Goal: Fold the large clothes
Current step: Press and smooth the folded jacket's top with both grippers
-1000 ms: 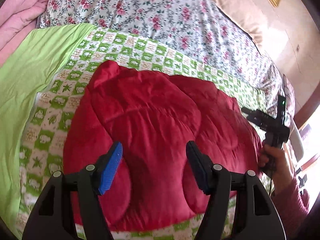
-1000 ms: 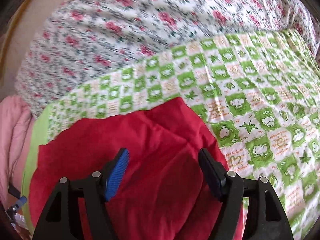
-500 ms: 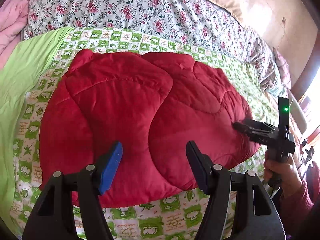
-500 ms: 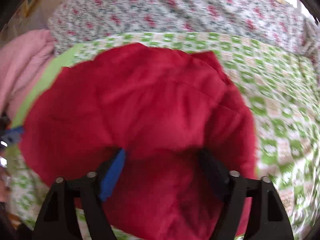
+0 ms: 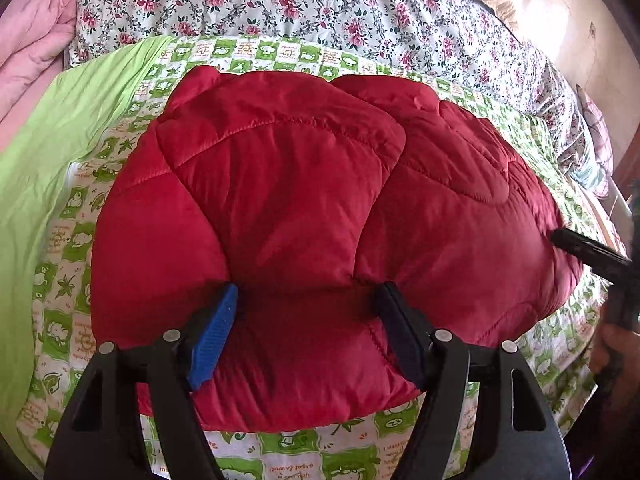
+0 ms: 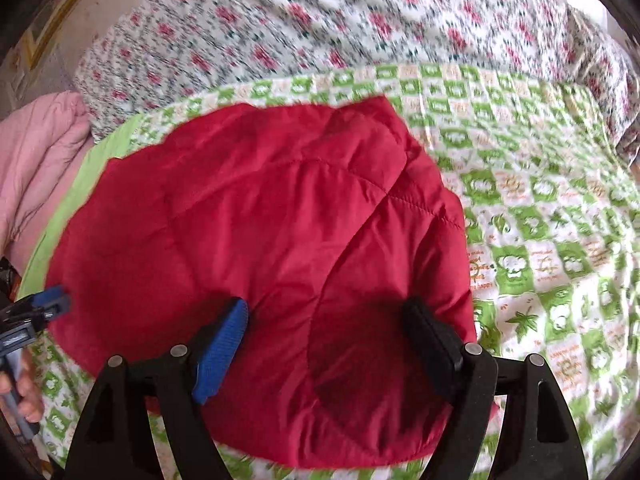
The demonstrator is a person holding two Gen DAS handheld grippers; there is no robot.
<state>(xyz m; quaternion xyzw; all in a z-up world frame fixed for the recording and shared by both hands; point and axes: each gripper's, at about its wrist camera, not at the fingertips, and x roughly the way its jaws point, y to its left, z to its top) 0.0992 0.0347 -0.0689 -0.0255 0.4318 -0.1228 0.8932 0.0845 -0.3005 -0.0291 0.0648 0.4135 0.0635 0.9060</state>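
Left wrist view: the left gripper (image 5: 306, 312) presses into the near edge of the red jacket (image 5: 320, 208), folded on the green quilt (image 5: 80, 240); its jaws have just been opening and straddle padding without a confirmed pinch. Right wrist view: the right gripper (image 6: 330, 334), jaws spread, likewise straddles the jacket's padding. Judged step: flattening the fold; the next move calls for pinching the near edge.

Folded red padded jacket (image 5: 304, 208) on green checked sheet (image 5: 76, 248), left gripper (image 5: 306, 304) pressing in

Quilted red jacket (image 5: 288, 208) with slight sheen, matt printed cotton sheet (image 5: 304, 456)
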